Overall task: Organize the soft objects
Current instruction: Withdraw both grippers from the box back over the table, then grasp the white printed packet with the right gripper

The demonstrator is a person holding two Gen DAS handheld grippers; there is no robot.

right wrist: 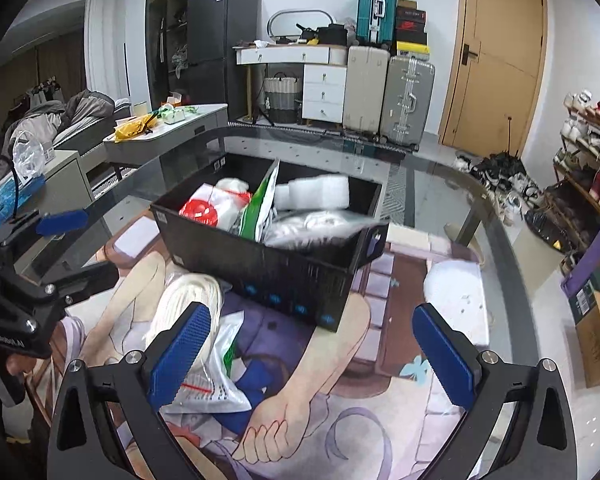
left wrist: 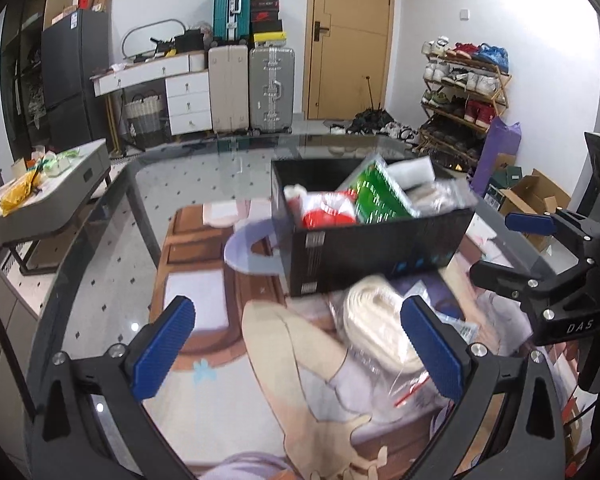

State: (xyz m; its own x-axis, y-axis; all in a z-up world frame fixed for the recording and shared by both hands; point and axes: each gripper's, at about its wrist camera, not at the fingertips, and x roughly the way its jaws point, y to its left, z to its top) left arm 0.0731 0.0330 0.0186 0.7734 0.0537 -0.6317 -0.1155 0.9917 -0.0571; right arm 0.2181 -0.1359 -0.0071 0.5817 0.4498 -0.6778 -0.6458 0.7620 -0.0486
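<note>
Reach-for-next-item step: left gripper (left wrist: 296,354) wide open, nothing between the pads, hovering near-left of the bagged cream roll (left wrist: 374,322), which lies on the printed mat (left wrist: 204,408) just in front of the black bin (left wrist: 374,248). Right gripper (right wrist: 314,354) also fully open and empty, the white plastic bag (right wrist: 216,380) at its left finger. Next, probably: centre one gripper on a bag, close gently, lift into the half-full bin.

White letters "DAS" stand on the black body of the right gripper (left wrist: 530,248), seen at the right edge of the left wrist view. On the left gripper (right wrist: 78,240), in the right wrist view, white lettering reads roughly "GenRobot.AI". Other labels are too blurred.
</note>
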